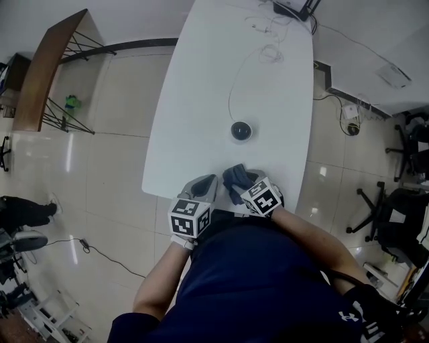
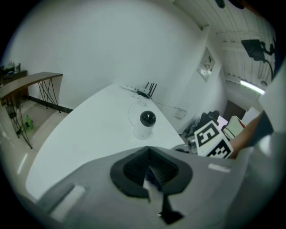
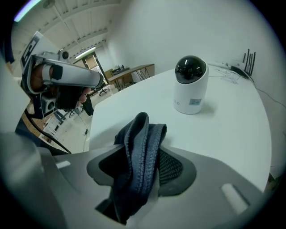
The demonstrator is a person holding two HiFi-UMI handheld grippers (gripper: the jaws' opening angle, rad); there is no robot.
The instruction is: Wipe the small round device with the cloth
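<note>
The small round device, a white base with a black dome, stands mid-table; it also shows in the left gripper view and the right gripper view. A bunched dark blue cloth lies at the near edge of the white table. My right gripper is over it, jaws wide apart, with the cloth standing folded between them. I cannot see the pads pressing on it. My left gripper rests just left of the cloth, shut and empty.
A thin cable runs from the device toward a router at the table's far end. A wooden side table stands at left on the tiled floor. Office chairs crowd the right side.
</note>
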